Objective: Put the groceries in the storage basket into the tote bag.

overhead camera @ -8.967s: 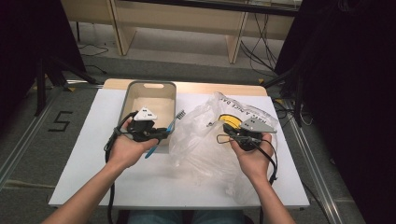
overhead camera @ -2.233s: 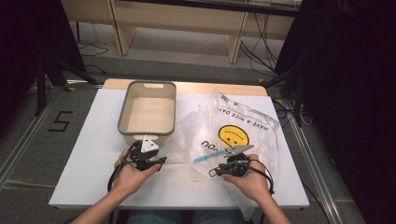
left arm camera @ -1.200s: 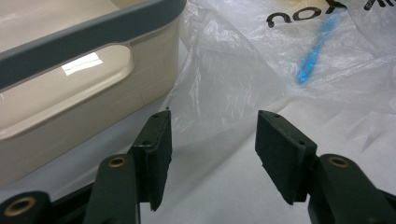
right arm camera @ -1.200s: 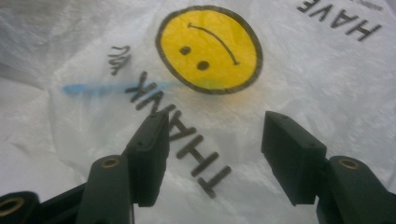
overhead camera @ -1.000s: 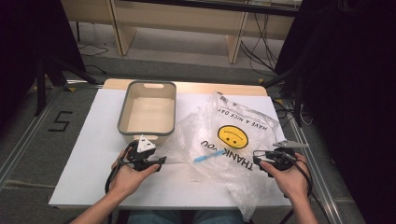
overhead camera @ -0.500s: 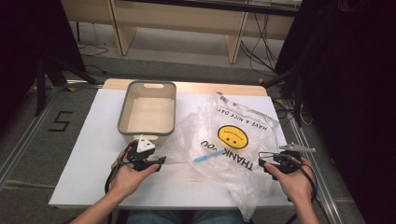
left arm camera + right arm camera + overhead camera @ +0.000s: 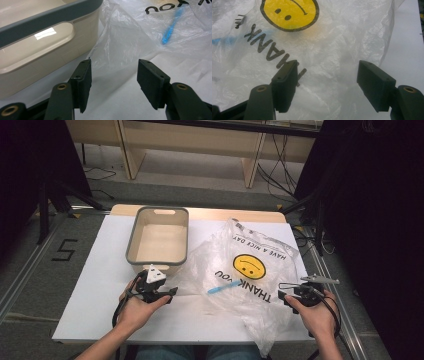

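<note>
On table [image 7: 90, 285] | left gripper [image 7: 113, 75] fingers spread beside basket [image 7: 37, 50] | right gripper [image 7: 327, 80] fingers just widened, empty, above bag [image 7: 332, 45] edge

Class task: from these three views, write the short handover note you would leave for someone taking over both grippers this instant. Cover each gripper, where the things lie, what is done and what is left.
Left gripper: open, holding nothing, low over the table just in front of the bin.
Right gripper: jaws have just been opening, nothing between them; at the right edge of the plastic bag.
Things: the blue toothbrush lies inside the clear plastic bag, near its "THANK YOU" print; the bag lies flat, right of the bin. The bin looks empty.
Done: toothbrush is in the bag, both grippers off it.
Left: probably nothing more than tidying or closing the bag, if wanted.
</note>
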`<state>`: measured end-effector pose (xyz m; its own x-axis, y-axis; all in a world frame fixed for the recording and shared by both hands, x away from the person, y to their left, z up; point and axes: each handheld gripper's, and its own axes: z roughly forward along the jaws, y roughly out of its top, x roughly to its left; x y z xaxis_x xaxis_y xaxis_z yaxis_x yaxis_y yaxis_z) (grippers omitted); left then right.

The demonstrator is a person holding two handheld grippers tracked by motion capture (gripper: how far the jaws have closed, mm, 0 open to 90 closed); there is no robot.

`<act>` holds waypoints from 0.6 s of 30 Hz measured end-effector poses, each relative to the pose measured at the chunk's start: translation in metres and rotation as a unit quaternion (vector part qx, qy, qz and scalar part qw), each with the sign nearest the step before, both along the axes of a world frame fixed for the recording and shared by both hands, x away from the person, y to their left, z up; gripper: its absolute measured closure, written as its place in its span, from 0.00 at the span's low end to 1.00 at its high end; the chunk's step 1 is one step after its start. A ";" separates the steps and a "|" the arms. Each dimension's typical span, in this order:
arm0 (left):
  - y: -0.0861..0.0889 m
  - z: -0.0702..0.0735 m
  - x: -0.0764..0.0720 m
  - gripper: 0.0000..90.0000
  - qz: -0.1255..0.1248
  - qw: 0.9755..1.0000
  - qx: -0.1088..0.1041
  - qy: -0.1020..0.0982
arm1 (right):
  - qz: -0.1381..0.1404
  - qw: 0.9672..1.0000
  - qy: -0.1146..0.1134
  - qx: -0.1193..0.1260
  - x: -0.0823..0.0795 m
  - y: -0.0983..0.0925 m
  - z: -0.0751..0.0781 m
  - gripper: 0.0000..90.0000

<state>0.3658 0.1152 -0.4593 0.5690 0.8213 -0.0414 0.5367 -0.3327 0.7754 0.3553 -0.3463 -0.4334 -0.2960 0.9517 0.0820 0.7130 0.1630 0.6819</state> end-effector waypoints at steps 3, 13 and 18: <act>0.000 0.000 0.000 0.50 0.000 1.000 0.000 0.000 | 0.000 1.000 0.002 0.000 0.000 -0.001 0.000 0.38; 0.000 0.000 0.001 0.50 0.001 1.000 0.000 0.000 | -0.011 0.999 0.043 0.003 0.000 -0.001 -0.008 0.40; 0.000 0.000 0.001 0.50 0.002 1.000 0.000 -0.001 | -0.020 0.996 0.082 0.004 0.002 -0.002 -0.024 0.45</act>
<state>0.3663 0.1149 -0.4592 0.5661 0.8233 -0.0413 0.5368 -0.3301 0.7765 0.3570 -0.3481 -0.4577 -0.2407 0.9613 0.1340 0.8203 0.1277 0.5575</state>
